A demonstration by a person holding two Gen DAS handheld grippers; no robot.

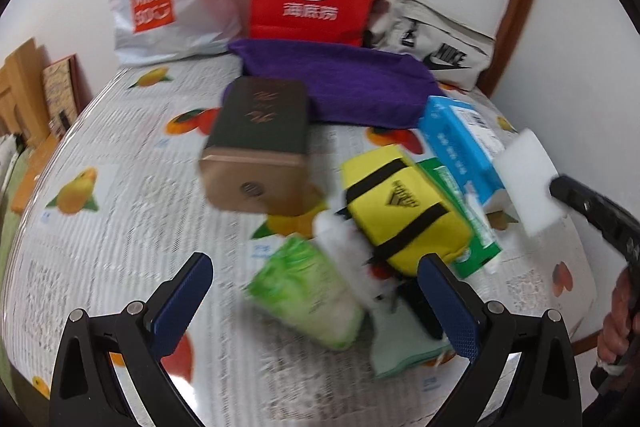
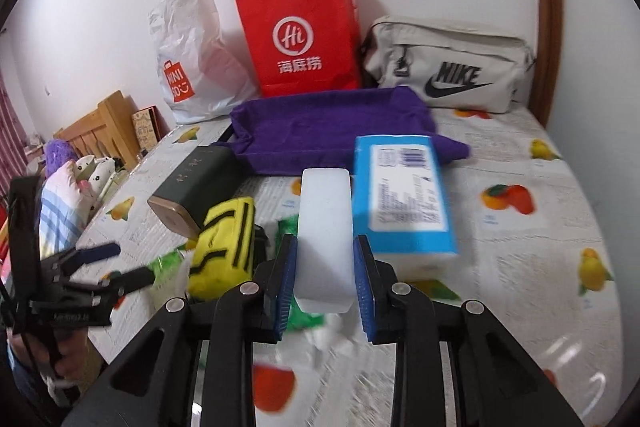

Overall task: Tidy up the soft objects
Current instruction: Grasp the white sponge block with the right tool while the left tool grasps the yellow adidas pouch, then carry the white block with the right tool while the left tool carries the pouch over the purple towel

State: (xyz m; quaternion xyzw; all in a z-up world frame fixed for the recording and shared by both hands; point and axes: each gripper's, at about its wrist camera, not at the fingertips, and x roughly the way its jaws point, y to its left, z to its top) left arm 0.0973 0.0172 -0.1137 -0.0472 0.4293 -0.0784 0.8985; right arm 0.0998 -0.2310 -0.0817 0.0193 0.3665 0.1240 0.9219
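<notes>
White sponge (image 2: pixel 325 239) clamped in right gripper (image 2: pixel 325 281) jaws; left gripper (image 1: pixel 316 301) jaws wide, w/ nothing; purple tray (image 2: pixel 320 131) empty

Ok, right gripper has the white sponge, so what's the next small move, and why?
Probably carry the white sponge forward over the purple fabric tray before releasing. The right gripper is shut on it above the clutter, the tray looks empty, and the left gripper hangs open, holding nothing.

Ahead of the spread left jaws, a yellow black-strapped fabric pouch (image 1: pixel 404 213) and green plastic tissue pack (image 1: pixel 306 291) crowd the way. Bare fruit-print tablecloth (image 1: pixel 120 227) lies open leftward.
</notes>
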